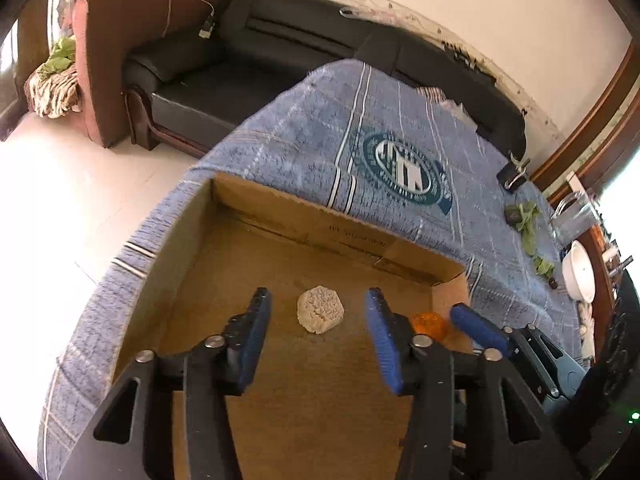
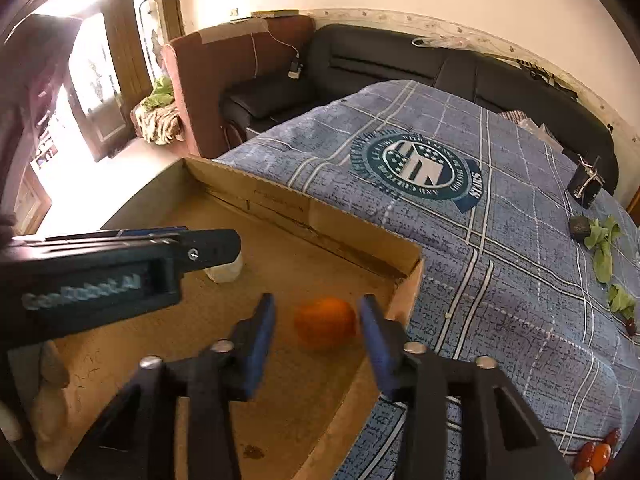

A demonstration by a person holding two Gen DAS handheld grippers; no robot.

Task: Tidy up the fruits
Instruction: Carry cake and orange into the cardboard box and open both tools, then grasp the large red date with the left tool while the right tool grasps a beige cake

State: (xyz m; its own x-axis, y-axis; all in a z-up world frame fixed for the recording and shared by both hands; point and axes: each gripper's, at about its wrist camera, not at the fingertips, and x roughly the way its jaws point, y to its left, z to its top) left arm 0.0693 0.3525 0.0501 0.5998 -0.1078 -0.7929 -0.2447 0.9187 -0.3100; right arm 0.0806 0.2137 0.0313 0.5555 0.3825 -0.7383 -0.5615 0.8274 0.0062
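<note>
Both grippers are hanging spread over the cardboard box [image 1: 256,208]. We are holding the left gripper [image 1: 318,320] with its blue pads apart, gripping nothing; a pale, bumpy fruit [image 1: 320,315] is lying on the box floor between and just ahead of the fingertips, touching neither. We are keeping the right gripper [image 2: 318,322] parted too, its fingertips flanking an orange [image 2: 325,322] that is sitting on the box floor near the right wall; whether the pads are touching it, we cannot tell. The box is resting on a blue plaid blanket [image 2: 500,280]. Green leaves [image 2: 602,246] are lying well apart on the blanket's far right. A black sofa [image 1: 224,76] is standing behind.
</note>
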